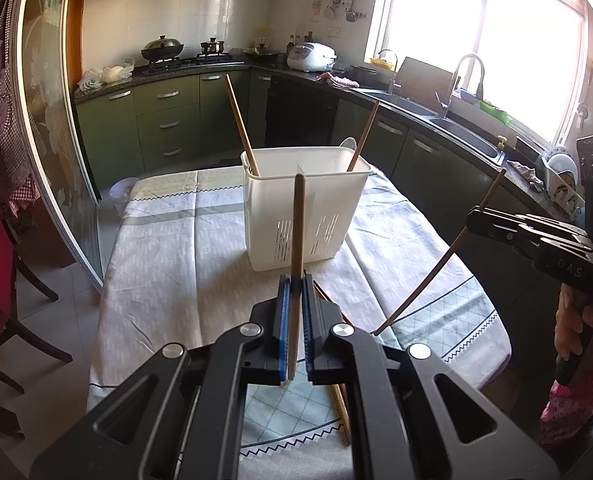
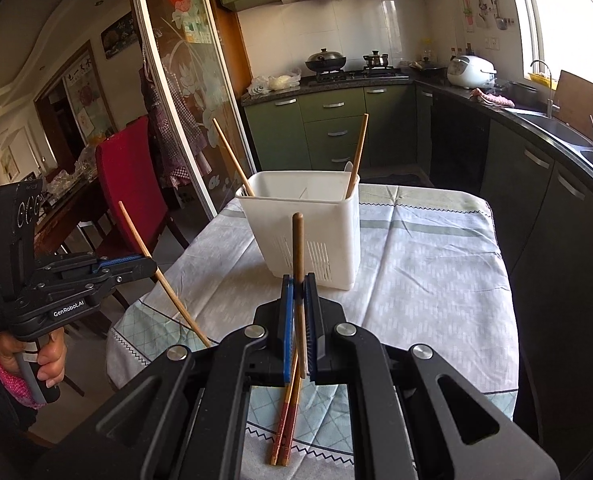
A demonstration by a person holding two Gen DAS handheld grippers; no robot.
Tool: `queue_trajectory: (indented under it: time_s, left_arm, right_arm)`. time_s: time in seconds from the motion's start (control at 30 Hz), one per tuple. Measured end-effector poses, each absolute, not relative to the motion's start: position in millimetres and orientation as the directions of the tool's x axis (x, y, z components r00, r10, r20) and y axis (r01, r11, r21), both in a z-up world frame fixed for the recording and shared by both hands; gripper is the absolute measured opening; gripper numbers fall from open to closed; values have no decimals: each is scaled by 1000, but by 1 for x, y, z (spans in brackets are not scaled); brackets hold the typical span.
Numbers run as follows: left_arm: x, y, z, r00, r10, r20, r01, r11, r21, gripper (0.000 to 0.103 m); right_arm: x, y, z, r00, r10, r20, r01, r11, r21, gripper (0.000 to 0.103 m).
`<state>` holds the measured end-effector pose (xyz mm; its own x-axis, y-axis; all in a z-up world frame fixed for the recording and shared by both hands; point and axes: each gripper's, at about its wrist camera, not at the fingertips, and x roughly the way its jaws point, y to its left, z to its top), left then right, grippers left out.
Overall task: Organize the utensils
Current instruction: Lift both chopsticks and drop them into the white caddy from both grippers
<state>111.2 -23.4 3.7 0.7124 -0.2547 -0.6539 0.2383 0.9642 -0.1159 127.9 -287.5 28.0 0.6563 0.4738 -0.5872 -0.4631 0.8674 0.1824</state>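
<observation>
A white utensil holder (image 1: 306,208) stands upright on the table, nearer its far edge than its near one, with slotted drain holes low on the wall that faces the cameras and a thin divider inside. Two chopsticks already lean in it: one (image 1: 241,126) tilts out over the left end, another (image 1: 363,136) rises from the right end beside a pale spoon handle (image 1: 348,143).

The left gripper (image 1: 295,300) has its blue pads (image 1: 283,320) pressed tight on a light wooden chopstick (image 1: 297,240), which stands almost upright in front of the holder's near wall. The right gripper (image 2: 299,300) is likewise clamped on a darker brown chopstick (image 2: 298,248), also close to vertical, its rounded top level with the holder's side. Both tools slope downward toward the table. A hand (image 2: 50,354) in a pink patterned sleeve (image 2: 10,380) grips the left tool's handle; the other hand (image 1: 576,320) grips the right tool's handle at the table's right edge.

Two more chopsticks (image 2: 286,420) lie on the cloth by the near edge, under the right gripper, crossing slightly.

The table wears a pale grey-and-mint tablecloth (image 2: 428,264) with a zigzag border. Around it: green kitchen cabinets (image 1: 168,120), a dark counter (image 1: 408,108) with a stove, pots and a white rice cooker (image 1: 311,57), a steel sink (image 2: 564,136) under a bright window (image 1: 496,44), and a red chair (image 2: 126,184) by the sliding glass door.
</observation>
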Motion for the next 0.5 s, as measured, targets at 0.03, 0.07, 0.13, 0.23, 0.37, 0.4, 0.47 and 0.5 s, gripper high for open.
queue_trajectory:
  time_s: [0.03,0.07,0.13,0.23,0.37,0.4,0.47,0.5]
  left_arm:
    - [112,-24,6,715,-257,-650,241,964,-116,6]
    - [113,-25,9,719,-260,-645,244,963,-116,6]
    - [117,-25,16,723,-269,-636,253,960,-119,6]
    - [123,-28,31,732,-286,-618,269,955,-124,6]
    - [132,-34,62,751,-312,-582,296,947,-125,6]
    - [134,-35,71,757,-320,-570,303,944,-129,6]
    - [136,-36,91,777,-326,-538,310,943,-123,6]
    - [138,-37,100,790,-324,-521,309,944,-118,6]
  right_arm:
    - [129,-286,32,659,478,-581,-466,865,183,6]
    - [129,-285,36,661,482,-575,-471,863,182,6]
    - [130,-282,45,663,491,-565,-482,858,180,6]
    - [133,-278,59,657,512,-553,-502,845,185,6]
    - [138,-274,80,658,535,-530,-524,831,187,6]
    - [139,-273,86,660,539,-523,-530,828,185,6]
    - [144,-271,98,665,547,-509,-539,823,181,6]
    - [146,-270,104,669,548,-501,-540,823,179,6]
